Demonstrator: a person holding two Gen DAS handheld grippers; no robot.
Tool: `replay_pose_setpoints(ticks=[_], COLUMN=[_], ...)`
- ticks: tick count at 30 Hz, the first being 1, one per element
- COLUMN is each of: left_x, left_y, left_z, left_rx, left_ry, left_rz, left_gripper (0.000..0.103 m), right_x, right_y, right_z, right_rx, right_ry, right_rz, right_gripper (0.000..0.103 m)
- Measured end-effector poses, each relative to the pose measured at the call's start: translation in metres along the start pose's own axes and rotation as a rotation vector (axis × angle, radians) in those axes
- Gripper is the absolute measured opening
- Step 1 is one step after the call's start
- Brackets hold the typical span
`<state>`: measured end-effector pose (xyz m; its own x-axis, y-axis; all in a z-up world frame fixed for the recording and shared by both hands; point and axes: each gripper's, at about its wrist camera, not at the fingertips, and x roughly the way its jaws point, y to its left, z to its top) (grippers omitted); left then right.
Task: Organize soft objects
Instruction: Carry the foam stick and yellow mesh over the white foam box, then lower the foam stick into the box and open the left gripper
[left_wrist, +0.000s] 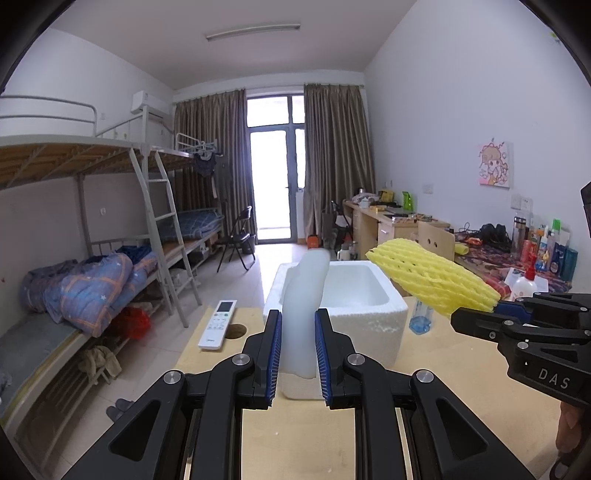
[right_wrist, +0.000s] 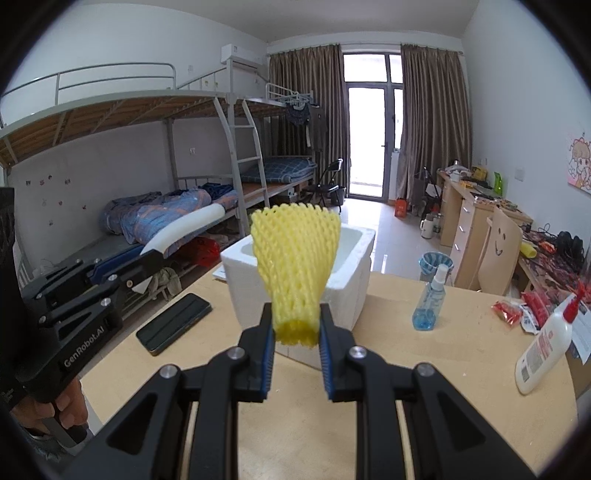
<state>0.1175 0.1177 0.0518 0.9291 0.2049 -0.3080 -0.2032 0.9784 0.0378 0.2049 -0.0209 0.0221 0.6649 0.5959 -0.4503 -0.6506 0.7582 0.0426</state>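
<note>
The left gripper (left_wrist: 297, 332) clamped a white foam strip (left_wrist: 304, 295); the right gripper (right_wrist: 296, 332) clamped yellow netting (right_wrist: 295, 258), box (right_wrist: 354, 273) just ahead.

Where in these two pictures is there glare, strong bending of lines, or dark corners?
Left wrist view: the balcony door is blown out white, the bunk bed curves, and the corners are black. Right wrist view: the same glare at the door, dark rim all around, yellow foam net sharp.

hidden: foam box (left_wrist: 373, 321) near wall behind white foam strip (left_wrist: 301, 314) | cut off: glue bottle (right_wrist: 543, 347) label unreadable | blurred: desk clutter (left_wrist: 543, 247)
</note>
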Motion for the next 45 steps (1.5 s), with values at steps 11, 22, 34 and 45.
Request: replay_pose_setpoints(ticks=[11,22,34,45], left_x=[0.031,0.065,0.104,0.131], left_y=[0.003,0.0,-0.006,-0.013], left_z=[0.023,0.04,0.049,0.049], left_rx=[-0.004,-0.002,0.023,0.043], left_ry=[0.014,0.03,0.078,0.125], left_rz=[-0.041,-0.047,-0.053,-0.069], left_gripper=[0.019,0.019,0.019,0.019], right_x=[0.02,0.05,0.075,0.087], right_y=[-0.005,-0.015,-0.025,-0.033], right_z=[0.024,0.042,0.052,0.054], right_rx=[-0.03,-0.017,-0.004,0.003], right_ry=[0.005,0.013,0.021,0.034], right_rz=[-0.022,-0.021,-0.009,-0.015], right_gripper=[0.025,0.025,0.025,0.025])
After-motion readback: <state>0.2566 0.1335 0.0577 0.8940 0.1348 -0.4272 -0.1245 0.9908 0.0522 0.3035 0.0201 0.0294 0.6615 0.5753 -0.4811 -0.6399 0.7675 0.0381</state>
